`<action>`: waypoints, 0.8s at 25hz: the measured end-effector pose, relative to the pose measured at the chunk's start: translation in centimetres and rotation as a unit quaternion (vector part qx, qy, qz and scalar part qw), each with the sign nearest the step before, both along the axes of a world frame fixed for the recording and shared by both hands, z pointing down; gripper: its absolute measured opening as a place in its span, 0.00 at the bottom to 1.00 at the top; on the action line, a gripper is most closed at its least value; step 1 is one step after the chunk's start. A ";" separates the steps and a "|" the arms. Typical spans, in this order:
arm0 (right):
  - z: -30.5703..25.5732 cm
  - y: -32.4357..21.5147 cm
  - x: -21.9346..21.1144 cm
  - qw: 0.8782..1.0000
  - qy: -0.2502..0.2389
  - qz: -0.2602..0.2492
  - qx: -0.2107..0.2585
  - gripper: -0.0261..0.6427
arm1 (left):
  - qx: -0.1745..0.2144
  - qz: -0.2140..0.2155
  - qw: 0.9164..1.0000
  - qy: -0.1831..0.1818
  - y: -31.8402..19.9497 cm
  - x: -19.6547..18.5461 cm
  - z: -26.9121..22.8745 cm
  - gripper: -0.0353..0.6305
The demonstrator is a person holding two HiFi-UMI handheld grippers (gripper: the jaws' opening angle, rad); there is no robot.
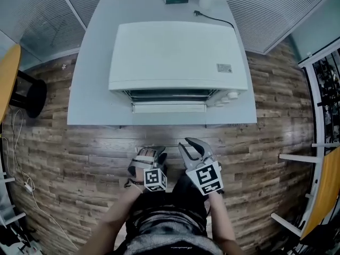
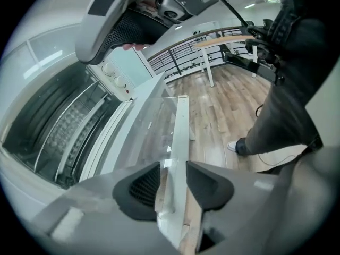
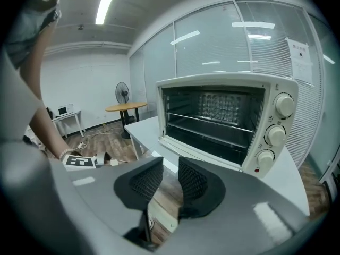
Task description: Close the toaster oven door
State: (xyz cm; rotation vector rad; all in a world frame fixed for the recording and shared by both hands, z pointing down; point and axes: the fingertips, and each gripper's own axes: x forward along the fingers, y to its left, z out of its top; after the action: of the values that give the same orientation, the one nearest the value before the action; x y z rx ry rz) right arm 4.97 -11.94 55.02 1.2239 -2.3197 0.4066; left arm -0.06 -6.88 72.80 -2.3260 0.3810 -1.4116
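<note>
While the toaster oven [image 1: 175,54] sits on a grey table [image 1: 90,94] with its mouth facing the person, its glass door [image 2: 151,129] lies dropped fully open. The door is roughly level, hinged along the oven's lower front, and reaches out past the table's near edge above the wooden floor [image 1: 79,163]. Its long axis runs side to side in the head view, parallel to the oven's front. Its free edge, which carries the white handle [image 2: 179,132], points towards the person.

The left gripper [image 2: 172,170] straddles that handle with its jaws well apart and a pad just beside each face of the bar. No squeeze shows, so it reads as open around the handle, not clamped. The right gripper [image 3: 171,170] hangs just to its right, jaws parted by a narrower gap and gripping nothing. A corner of the door's front edge shows through the gap, and contact cannot be told.

The wire rack [image 3: 212,126] and dark cavity are plainly exposed. On this evidence the closing has not begun. The approach looks done; what is left is to take hold of the edge, swing the door up about its hinge and press it home.
</note>
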 end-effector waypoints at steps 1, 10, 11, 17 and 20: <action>0.1 -0.1 -0.1 1.000 -0.001 -0.008 -0.001 0.17 | -0.005 -0.003 1.000 0.005 0.1 0.0 -0.1 0.27; 1.5 -0.3 -1.5 0.998 -0.002 -0.062 -0.012 0.17 | 0.043 0.013 0.998 -0.036 0.2 0.0 1.3 0.27; 1.6 -0.2 -1.5 0.998 -0.003 -0.064 -0.015 0.17 | 0.048 0.013 0.998 -0.036 0.2 0.0 1.3 0.26; 2.5 -0.1 -1.1 0.997 -0.004 -0.074 -0.022 0.17 | 0.068 0.020 0.996 -0.059 0.3 0.0 1.5 0.25; 2.7 -0.1 -0.8 0.997 -0.002 -0.079 -0.023 0.17 | 0.058 0.013 0.996 -0.061 0.5 -0.1 1.8 0.25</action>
State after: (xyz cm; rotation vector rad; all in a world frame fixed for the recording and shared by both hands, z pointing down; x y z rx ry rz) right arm 4.13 -12.02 57.71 1.0105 -2.3755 0.4058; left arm -0.15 -6.34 74.59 -2.1335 0.3846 -1.4716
